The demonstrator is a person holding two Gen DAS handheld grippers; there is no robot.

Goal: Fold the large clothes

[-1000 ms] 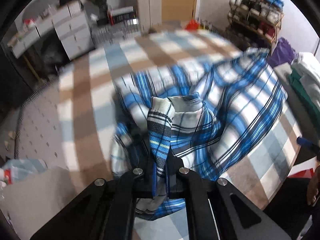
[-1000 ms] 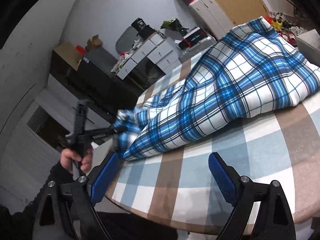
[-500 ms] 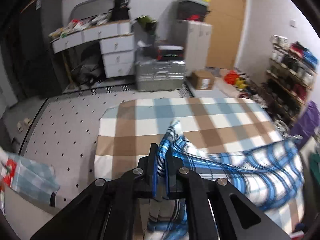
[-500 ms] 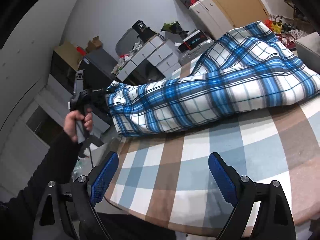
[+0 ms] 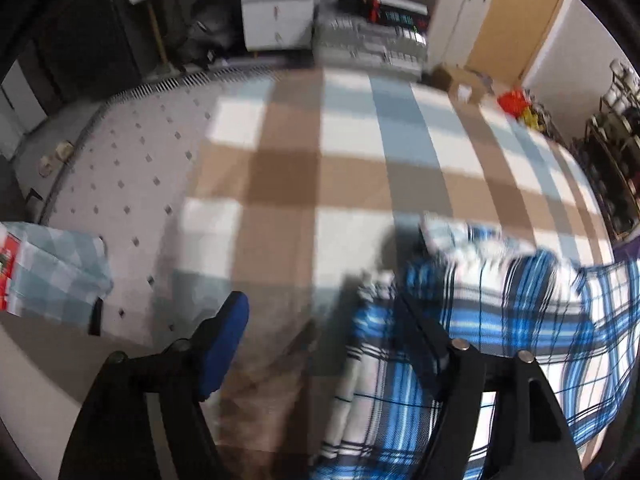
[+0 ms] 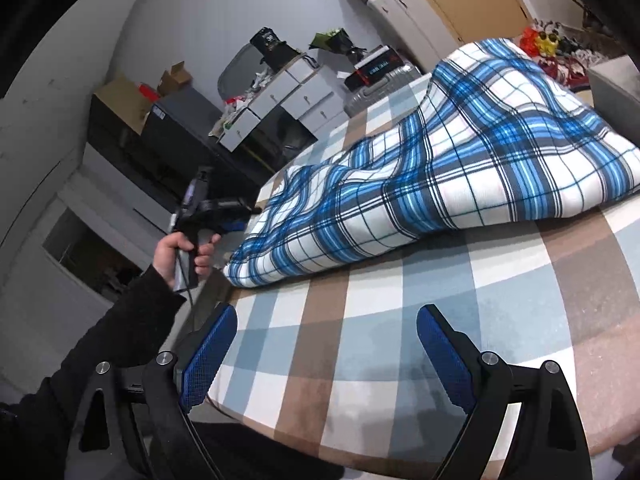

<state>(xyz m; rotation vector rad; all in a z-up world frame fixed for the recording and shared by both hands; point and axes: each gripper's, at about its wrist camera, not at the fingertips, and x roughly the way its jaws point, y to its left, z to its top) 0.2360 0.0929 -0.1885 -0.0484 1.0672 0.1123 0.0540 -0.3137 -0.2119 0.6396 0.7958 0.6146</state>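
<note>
My left gripper (image 5: 320, 332) has just been opening, releasing the blue-and-white plaid flannel garment (image 6: 432, 184) at the checked tablecloth's (image 6: 380, 344) near edge. My right gripper (image 6: 326, 344) hangs spread and empty over bare cloth.

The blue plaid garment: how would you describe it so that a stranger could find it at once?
Look at the bed, covered with a cloth of brown, pale blue and white squares. The blue plaid garment lies spread across its far half. Its bright blue and white checks with thin dark lines set it apart from the duller, broader squares beneath.
</note>
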